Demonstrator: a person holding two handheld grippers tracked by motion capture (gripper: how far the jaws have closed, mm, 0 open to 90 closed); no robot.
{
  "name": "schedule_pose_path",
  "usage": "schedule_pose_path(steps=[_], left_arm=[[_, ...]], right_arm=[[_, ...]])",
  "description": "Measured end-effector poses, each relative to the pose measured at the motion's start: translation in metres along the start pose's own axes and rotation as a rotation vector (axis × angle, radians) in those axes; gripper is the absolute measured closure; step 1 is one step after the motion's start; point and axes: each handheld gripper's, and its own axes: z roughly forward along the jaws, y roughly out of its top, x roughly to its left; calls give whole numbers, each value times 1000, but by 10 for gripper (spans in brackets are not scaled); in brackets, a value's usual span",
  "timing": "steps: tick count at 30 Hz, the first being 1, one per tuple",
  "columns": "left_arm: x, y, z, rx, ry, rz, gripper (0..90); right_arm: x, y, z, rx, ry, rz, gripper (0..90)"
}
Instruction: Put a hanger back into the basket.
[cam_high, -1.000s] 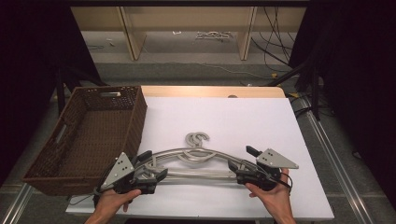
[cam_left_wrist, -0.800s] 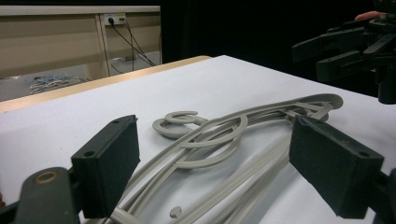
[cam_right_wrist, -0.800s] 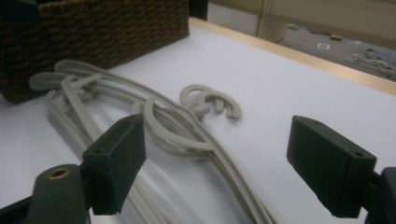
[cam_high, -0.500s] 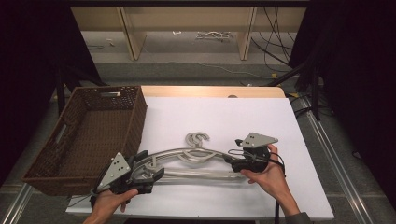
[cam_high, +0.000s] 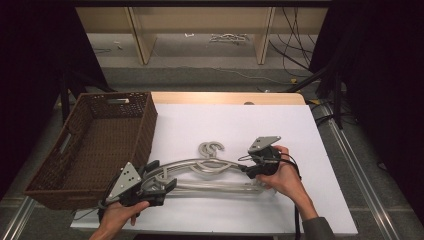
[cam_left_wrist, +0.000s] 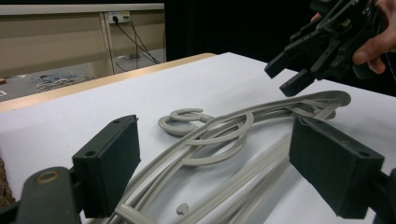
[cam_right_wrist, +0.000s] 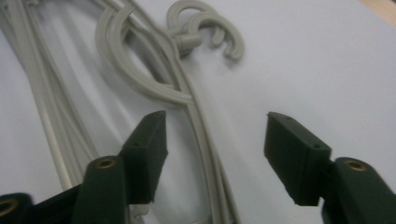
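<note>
A small stack of grey plastic hangers (cam_high: 210, 167) lies flat on the white table top (cam_high: 280, 130), its hooks (cam_high: 212, 148) pointing to the far side. My left gripper (cam_high: 160, 176) rests at the stack's left end. Its jaws stand wide either side of a hanger arm (cam_left_wrist: 219, 140), and the pads (cam_left_wrist: 109, 163) are clear of it. My right gripper (cam_high: 247, 170) hovers just over the stack's right shoulder. Its jaws have just been closing and stand part open, with a hanger arm (cam_right_wrist: 201, 135) running between the pads (cam_right_wrist: 294, 154), untouched. The left gripper view has the right gripper (cam_left_wrist: 285, 77) at top right.
A brown wicker basket (cam_high: 145, 135) stands at the table's left, close beside my left gripper. The table's wooden far edge (cam_high: 225, 97) lies beyond the hooks. White surface stretches right of and behind the hangers.
My right gripper has moved left from the hangers' right end toward their middle and now points down at them, its jaws narrower. The left gripper and the hangers have stayed put.
</note>
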Motion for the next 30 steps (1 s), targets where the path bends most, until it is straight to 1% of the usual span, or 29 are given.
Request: schedule_pose_path(steps=[1, 3, 4, 5, 6, 7, 8, 9, 12, 13, 14, 15, 17, 19, 20, 21, 23, 25, 26, 27, 28, 29, 30], left_arm=[[0, -1, 1, 2, -4, 8, 162], [-1, -1, 1, 11, 1, 2, 162], [-1, 0, 1, 10, -2, 3, 163], [-1, -1, 1, 14, -5, 7, 163], [-2, -1, 1, 20, -6, 1, 163], [-2, -2, 1, 23, -7, 8, 163], [-2, -2, 1, 23, -7, 8, 163], [-2, -1, 1, 23, -6, 3, 164], [-1, -2, 2, 26, -12, 7, 167], [-2, -2, 1, 37, -9, 9, 167], [-2, -2, 1, 35, -9, 6, 167], [-2, -1, 2, 28, -12, 4, 167], [-1, -1, 2, 35, -11, 20, 167], [-2, -2, 1, 43, -12, 8, 167], [-2, -2, 1, 43, -12, 8, 167], [-2, -2, 2, 38, -11, 13, 167], [-2, -2, 2, 45, -11, 13, 167], [-2, -3, 2, 55, -6, 2, 167], [-2, -3, 3, 55, -6, -3, 167], [-1, -2, 3, 53, -6, 4, 168], [-2, -3, 4, 54, -6, -1, 168], [-1, -4, 5, 54, -12, 4, 169], [-1, -4, 4, 66, -9, 9, 169]], right_arm=[[1, 0, 1, 10, 6, -6, 449], [2, 2, 5, 48, 11, -17, 458], [2, 3, 7, 51, 6, -28, 463], [2, 4, 9, 74, 10, -21, 474], [2, 5, 13, 80, 13, -31, 490], [1, 7, 14, 102, 17, -47, 503], [1, 7, 14, 102, 17, -47, 503], [1, 9, 19, 126, 18, -67, 525], [1, 12, 25, 141, 21, -73, 537], [1, 12, 27, 151, 24, -79, 546], [0, 13, 30, 158, 33, -82, 550], [1, 13, 32, 167, 30, -80, 556], [1, 14, 36, 179, 33, -89, 573], [2, 15, 39, 191, 28, -107, 602], [2, 15, 39, 191, 28, -107, 602], [3, 16, 41, 194, 31, -118, 622], [2, 17, 43, 206, 41, -111, 636], [1, 16, 46, 214, 43, -119, 643], [1, 16, 47, 213, 42, -109, 649], [0, 17, 48, 214, 52, -114, 657], [0, 16, 49, 208, 52, -115, 660], [0, 16, 50, 219, 48, -119, 666], [0, 16, 52, 221, 52, -125, 678]])
